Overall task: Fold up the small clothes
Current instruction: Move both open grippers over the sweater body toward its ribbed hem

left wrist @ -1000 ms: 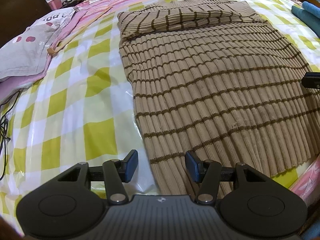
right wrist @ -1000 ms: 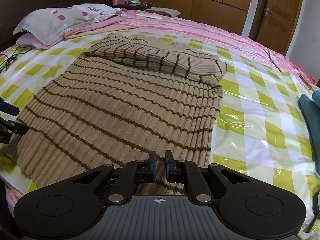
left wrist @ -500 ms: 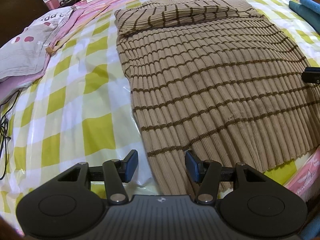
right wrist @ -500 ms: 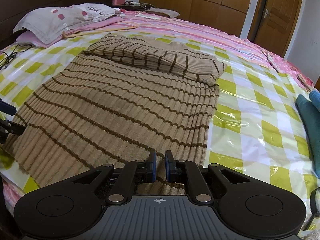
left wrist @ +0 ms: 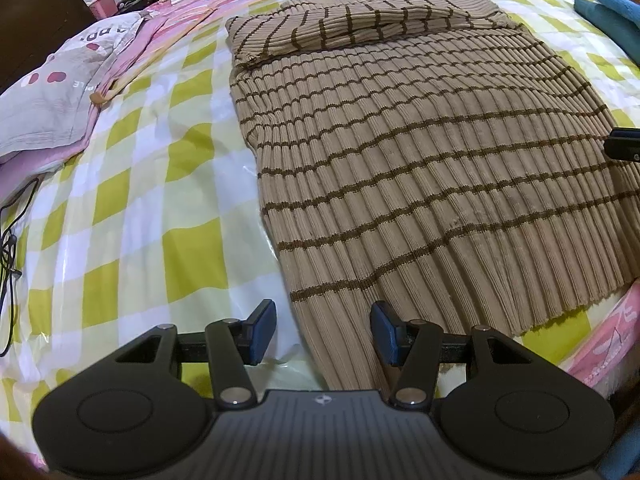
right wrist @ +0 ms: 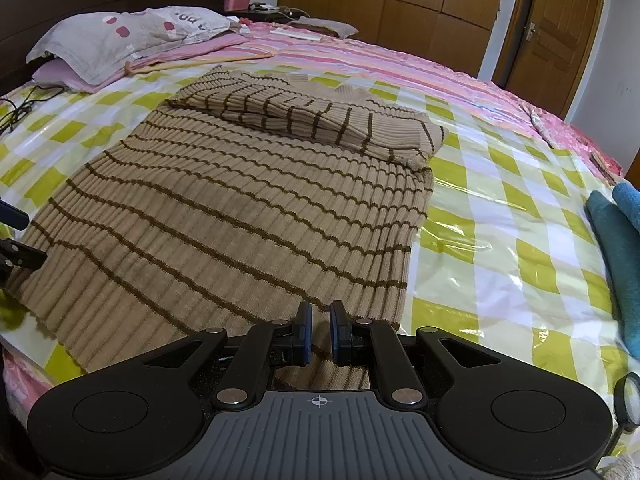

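- A tan striped sweater (left wrist: pixel 420 168) lies flat on the bed (left wrist: pixel 132 208), on a checked yellow-and-white plastic cover, with both sleeves folded across the chest near the collar.
- The left tongs (left wrist: pixel 323 334) stand released at the hem's left corner: the pads straddle the fabric edge with clear gaps on both sides.
- The right tongs (right wrist: pixel 319 334) sit at the hem's right corner, nearly clenched. Knit shows in the narrow slit between the pads, but whether they actually pinch it cannot be told.
- The step in hand looks like taking both hem corners for the bottom-to-top fold.
- Next, the left tongs would need to close on the corner; then both hands lift together and carry the hem toward the collar, keeping the edge level.
- The very hem under each pair of tongs is hidden by the tool bodies.
- A teal cloth (right wrist: pixel 618 248) at the right is cut off by the frame.
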Available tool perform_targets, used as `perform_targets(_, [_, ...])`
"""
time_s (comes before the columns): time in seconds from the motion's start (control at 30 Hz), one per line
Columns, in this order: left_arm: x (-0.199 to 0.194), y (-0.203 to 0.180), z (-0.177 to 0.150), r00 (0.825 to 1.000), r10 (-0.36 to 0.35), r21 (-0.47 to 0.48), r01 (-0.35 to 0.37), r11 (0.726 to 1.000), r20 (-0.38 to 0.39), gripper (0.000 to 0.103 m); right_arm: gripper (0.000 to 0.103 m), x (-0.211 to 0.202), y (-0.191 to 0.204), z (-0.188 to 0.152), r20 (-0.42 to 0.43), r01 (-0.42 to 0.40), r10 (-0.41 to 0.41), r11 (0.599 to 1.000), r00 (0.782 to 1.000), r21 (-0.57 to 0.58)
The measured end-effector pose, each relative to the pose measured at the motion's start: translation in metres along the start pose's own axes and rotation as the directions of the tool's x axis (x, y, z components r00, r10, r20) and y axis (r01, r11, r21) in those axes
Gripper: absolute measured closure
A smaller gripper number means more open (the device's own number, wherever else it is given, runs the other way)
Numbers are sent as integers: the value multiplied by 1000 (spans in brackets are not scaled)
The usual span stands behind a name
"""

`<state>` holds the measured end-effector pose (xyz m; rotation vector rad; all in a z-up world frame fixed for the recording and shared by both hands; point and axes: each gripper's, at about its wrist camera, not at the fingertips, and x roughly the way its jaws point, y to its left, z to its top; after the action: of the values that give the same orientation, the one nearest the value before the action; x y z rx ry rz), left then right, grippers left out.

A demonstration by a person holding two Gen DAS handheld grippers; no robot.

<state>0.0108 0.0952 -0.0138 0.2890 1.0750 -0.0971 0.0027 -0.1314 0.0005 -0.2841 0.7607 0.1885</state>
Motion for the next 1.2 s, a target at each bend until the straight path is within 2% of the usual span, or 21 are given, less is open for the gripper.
perform_targets(0.37, [-2,4,-4,999,-29,-24,29,999,-21,45,92,-11,-10,-9,-9,-4,4,1000,1000,28])
perform_targets(0.73, [-3,14,-8,999,-48,-84,46,995,-23,45,91,-21,-33,-23,-63,-52,61,989,996,136])
perform_targets(0.8, [-2,15,-9,998,-49,-90,47,995,-29,45,90,-21,-37,-26,-71,-58,70,986,995,159])
perform_targets(0.87, [2,16,-8,998,-53,-103,48,994,-41,44,83,-20,-43,-28,-81,-75,93,978,992,196])
perform_targets(1.07, [7,14,-2,997,-53,-91,48,995,-53,42,82,-12,-46,-32,-106,-97,125,967,986,237])
perform_targets(1.2, [7,18,-2,996,-70,-110,65,992,-48,42,82,-10,-43,-31,-116,-89,117,971,986,222])
